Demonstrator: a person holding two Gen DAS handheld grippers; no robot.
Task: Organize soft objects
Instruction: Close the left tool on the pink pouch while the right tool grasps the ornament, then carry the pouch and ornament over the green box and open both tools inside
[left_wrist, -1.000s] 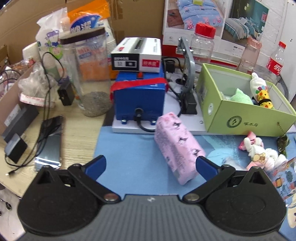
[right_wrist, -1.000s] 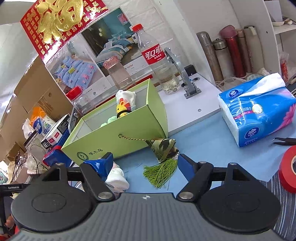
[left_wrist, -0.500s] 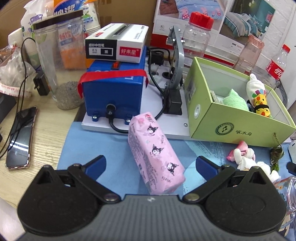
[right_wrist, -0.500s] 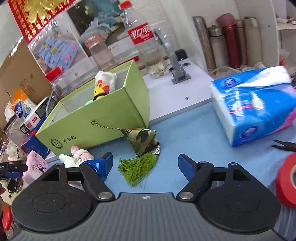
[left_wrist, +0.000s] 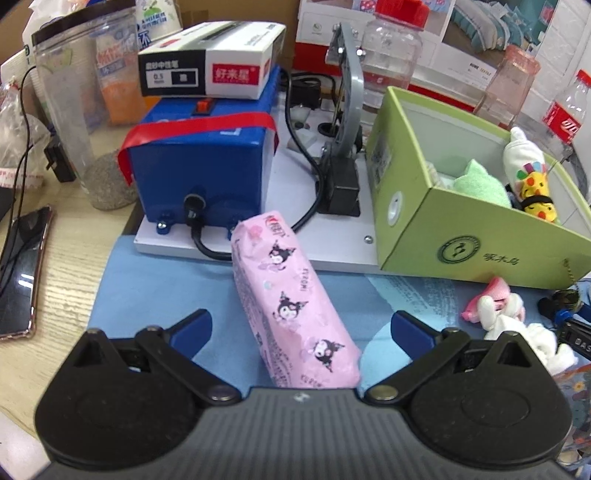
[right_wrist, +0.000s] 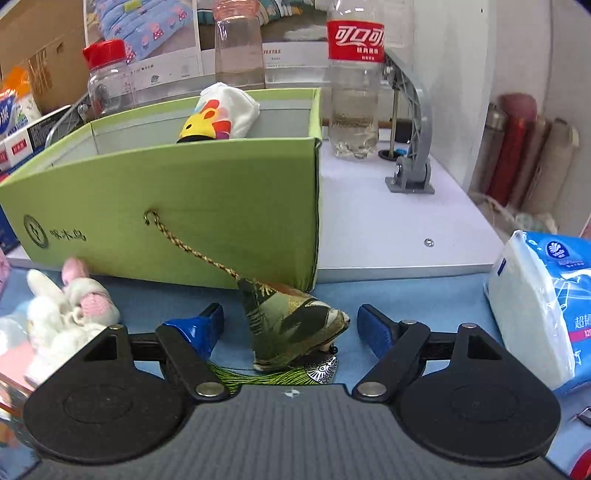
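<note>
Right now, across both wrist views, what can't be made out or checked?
- Floor of the green cardboard box: right wrist view, front wall hides it; only the white-and-yellow plush tops the rim.
- Green tassel of the olive brocade sachet: right gripper body covers most.
- Near end of the pink cartoon-print tissue pack: left gripper body cuts it off.
- Blue-and-white tissue pack: cropped by the frame edge.

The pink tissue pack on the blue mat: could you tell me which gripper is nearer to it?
Left. The left gripper straddles the pink tissue pack with open jaws, not touching it. The right gripper is open around the green brocade sachet, well off to the pack's right.
</note>
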